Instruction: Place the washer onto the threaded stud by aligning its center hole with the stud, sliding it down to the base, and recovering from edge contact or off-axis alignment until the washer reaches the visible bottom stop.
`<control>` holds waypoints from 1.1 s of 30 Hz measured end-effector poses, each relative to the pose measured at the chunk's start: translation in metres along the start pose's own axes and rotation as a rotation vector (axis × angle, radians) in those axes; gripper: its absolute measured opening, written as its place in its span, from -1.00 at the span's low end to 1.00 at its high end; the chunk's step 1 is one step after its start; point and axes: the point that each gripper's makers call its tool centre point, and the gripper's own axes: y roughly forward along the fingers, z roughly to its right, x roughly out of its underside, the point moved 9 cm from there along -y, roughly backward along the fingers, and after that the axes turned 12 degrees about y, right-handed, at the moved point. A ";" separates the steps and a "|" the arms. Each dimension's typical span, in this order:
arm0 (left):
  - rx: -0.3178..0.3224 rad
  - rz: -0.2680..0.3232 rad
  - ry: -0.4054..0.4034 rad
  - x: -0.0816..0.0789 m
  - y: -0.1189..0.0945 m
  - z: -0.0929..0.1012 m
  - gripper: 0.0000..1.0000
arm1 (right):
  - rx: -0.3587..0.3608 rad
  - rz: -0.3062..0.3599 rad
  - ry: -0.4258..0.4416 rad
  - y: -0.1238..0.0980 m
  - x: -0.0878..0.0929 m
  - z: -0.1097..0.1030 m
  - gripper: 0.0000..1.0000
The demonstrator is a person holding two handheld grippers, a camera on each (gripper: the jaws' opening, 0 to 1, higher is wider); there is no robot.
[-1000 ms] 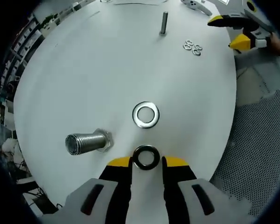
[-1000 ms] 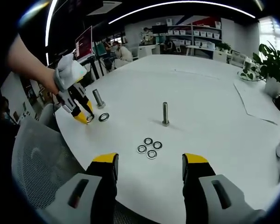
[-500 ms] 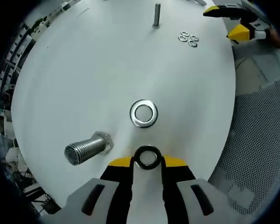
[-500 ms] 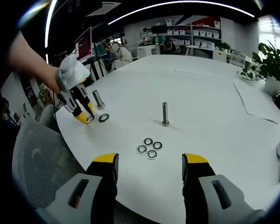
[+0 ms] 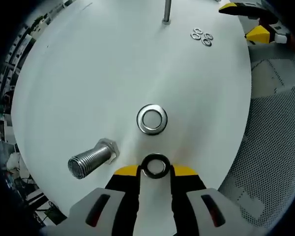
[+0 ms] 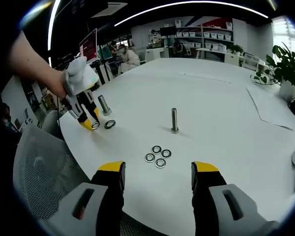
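Left claw (image 5: 155, 170) clamped on dark washer (image 5: 155, 165), bottom centre of left gripper view. Silver washer (image 5: 152, 119) flat on bench (image 5: 88, 73) just above it; large threaded stud (image 5: 91, 159) lower left. Right claw (image 6: 157, 169) jaws apart, nothing held; four small washers (image 6: 157, 156) mid-frame.

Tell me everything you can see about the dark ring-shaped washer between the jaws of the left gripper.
The dark ring-shaped washer looks like blackish metal with a glossy rim and a round centre hole through which the white table shows. It sits between the yellow-tipped jaws of the left gripper, which appear to touch it on both sides. The shiny silver washer lies apart, just beyond it. From the right gripper view it is a small ring low at the table surface.
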 end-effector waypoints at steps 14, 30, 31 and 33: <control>-0.020 0.057 -0.031 0.006 -0.001 0.001 -0.62 | 0.000 0.008 0.006 -0.001 -0.001 0.001 0.13; -0.035 0.111 -0.065 0.013 -0.001 0.006 -0.64 | 0.002 0.023 0.017 -0.002 -0.002 0.001 0.12; -0.034 0.114 -0.071 0.013 -0.001 0.006 -0.64 | 0.001 0.022 0.016 -0.002 -0.002 0.001 0.12; -0.030 0.127 -0.094 0.015 -0.002 0.004 -0.63 | 0.000 0.021 0.013 -0.002 -0.002 0.001 0.12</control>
